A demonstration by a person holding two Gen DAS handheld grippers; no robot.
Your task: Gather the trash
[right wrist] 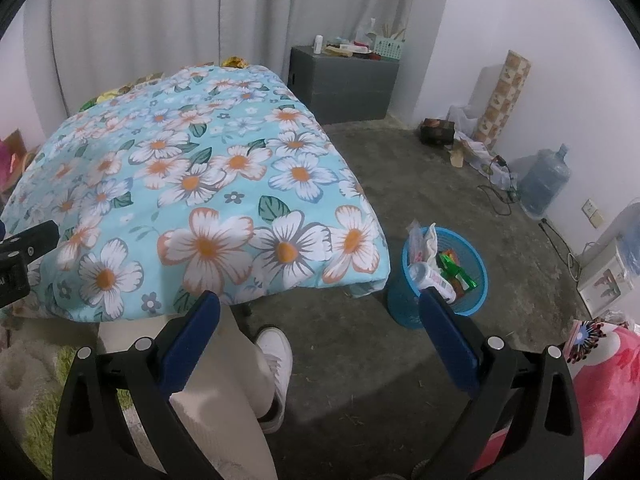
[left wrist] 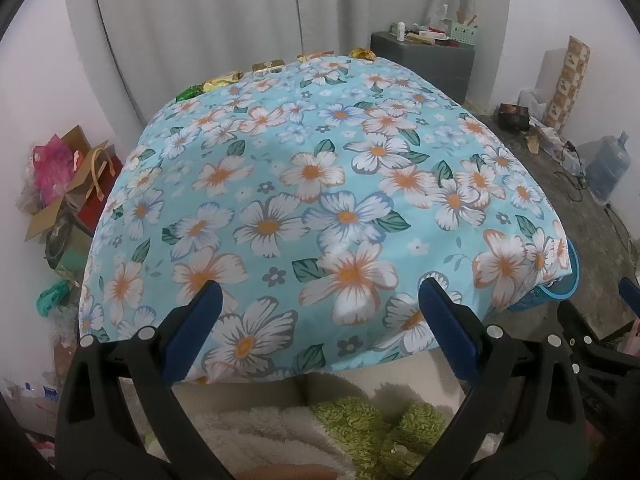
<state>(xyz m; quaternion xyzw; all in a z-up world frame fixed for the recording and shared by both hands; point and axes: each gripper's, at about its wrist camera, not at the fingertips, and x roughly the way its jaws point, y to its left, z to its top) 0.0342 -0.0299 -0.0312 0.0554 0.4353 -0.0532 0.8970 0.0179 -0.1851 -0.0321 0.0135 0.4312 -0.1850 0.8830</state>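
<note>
**Both Grippers Spread and Empty; Wrappers at the Far Table Edge, Bin at the Near Right Corner**

The left gripper [left wrist: 320, 300] is hovering above the near edge of the floral tablecloth [left wrist: 320, 184]. Its jaws are standing wide apart, and nothing is sitting between the blue pads [left wrist: 198, 320]. The trash on the table is lying well apart from those jaws: a row of crumpled wrappers is running along the far edge of the cloth, comprising a green wrapper [left wrist: 190, 93], a gold wrapper [left wrist: 222, 80], a flat gold packet [left wrist: 268, 66], an orange-and-gold wrapper [left wrist: 314, 56] and a gold wrapper at the far right [left wrist: 362, 54].

The right gripper [right wrist: 320, 300] is hanging beyond the near right corner of the table, over the concrete floor [right wrist: 360, 360]. Its jaws are likewise spread, gripping nothing. The blue waste basket [right wrist: 476, 280] is standing on the floor just beside that table corner; in the right wrist view, the right-hand pad [right wrist: 448, 328] is overlapping its near rim. The basket is holding a white bottle [right wrist: 434, 278], green wrappers [right wrist: 456, 268] and white crumpled paper [right wrist: 430, 242].

A white shoe [right wrist: 276, 356] is showing between the right jaws, below them.
</note>
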